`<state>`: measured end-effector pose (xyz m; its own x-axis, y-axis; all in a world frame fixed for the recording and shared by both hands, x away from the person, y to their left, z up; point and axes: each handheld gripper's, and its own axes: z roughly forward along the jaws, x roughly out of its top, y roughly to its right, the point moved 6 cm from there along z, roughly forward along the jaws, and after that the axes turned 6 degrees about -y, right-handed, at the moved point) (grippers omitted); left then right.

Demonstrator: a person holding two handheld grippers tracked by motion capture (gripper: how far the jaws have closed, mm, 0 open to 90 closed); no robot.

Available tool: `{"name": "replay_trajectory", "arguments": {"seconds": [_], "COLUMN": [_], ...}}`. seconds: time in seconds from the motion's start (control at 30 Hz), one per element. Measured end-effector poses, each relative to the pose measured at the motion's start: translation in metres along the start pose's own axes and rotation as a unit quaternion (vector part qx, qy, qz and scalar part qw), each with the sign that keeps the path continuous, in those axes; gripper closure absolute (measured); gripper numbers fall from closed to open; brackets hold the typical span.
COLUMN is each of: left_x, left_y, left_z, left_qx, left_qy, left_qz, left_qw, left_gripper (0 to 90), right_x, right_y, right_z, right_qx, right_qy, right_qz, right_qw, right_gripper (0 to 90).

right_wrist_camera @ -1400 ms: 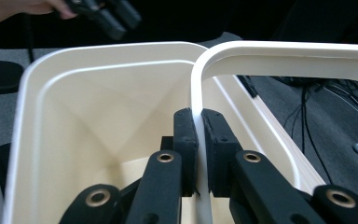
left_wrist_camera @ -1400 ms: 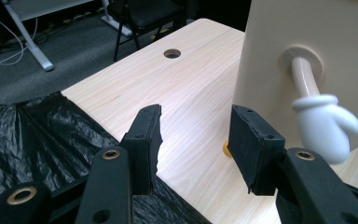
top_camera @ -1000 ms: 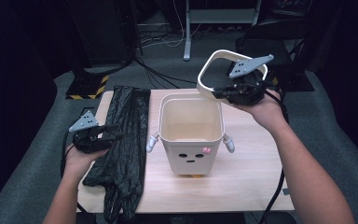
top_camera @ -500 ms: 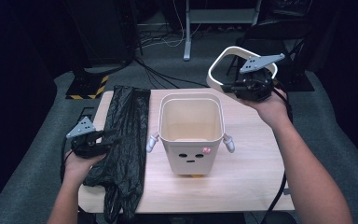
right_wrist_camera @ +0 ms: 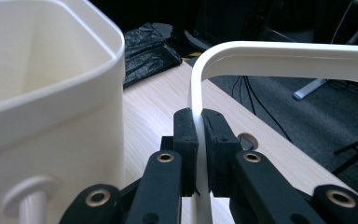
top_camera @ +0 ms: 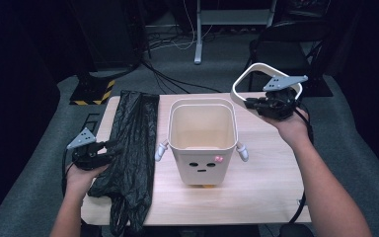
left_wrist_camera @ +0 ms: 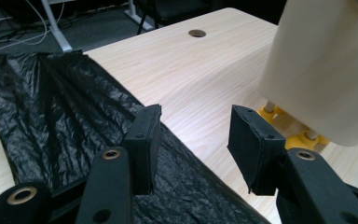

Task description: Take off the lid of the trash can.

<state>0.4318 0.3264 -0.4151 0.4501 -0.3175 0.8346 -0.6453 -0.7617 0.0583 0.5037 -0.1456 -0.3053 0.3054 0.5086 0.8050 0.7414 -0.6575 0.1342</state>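
Right tongs (right_wrist_camera: 199, 140) clamped on white ring (right_wrist_camera: 279, 58) — left tongs (left_wrist_camera: 193, 140) agape.

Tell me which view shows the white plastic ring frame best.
The high view: the white plastic ring frame appears nearly whole, clamped in the right tongs. The right gripper view shows one curved corner; the left gripper view looks elsewhere.

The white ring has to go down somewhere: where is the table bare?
Bare wood lies right of the bin, under the ring in the right gripper. The left side is crowded: black bag, left gripper.
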Motion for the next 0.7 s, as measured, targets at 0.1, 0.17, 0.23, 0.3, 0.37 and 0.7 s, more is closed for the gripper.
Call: {"name": "replay_trajectory", "arguments": {"seconds": [0.1,0.17,0.23,0.3,0.37,0.7], "left_x": [-0.005,-0.007,-0.01,-0.011,-0.013,-0.019], "left_y": [-0.004,-0.005,-0.006,-0.007,-0.007,-0.011], "left_z": [0.002,0.004,0.005,0.006,0.007,0.01], "left_qx": [0.005,0.007,0.009,0.012,0.016,0.022], "left_qy": [-0.001,-0.002,-0.005,-0.008,-0.009,-0.011], "left_qz": [-0.005,-0.009,-0.011,-0.008,-0.008,-0.018], "left_qw": [1.0,0.9999,0.9999,0.9999,0.9998,0.9995], "left_gripper": [53.3,53.3,53.3,53.3,53.3,53.3], "right_x": [-0.014,-0.024,-0.033,-0.038,-0.049,-0.078], "right_y": [0.0,-0.002,-0.003,-0.003,-0.002,0.001], "right_z": [0.004,0.009,0.014,0.016,0.024,0.041], "right_qx": [-0.009,-0.018,-0.024,-0.027,-0.041,-0.073], "right_qy": [-0.003,-0.008,-0.008,-0.007,-0.003,-0.001], "right_qz": [0.011,0.021,0.035,0.043,0.059,0.095], "right_qw": [0.9999,0.9996,0.9991,0.9987,0.9974,0.9928], "right_gripper": [84.4,84.3,84.3,84.3,84.3,84.3]}}
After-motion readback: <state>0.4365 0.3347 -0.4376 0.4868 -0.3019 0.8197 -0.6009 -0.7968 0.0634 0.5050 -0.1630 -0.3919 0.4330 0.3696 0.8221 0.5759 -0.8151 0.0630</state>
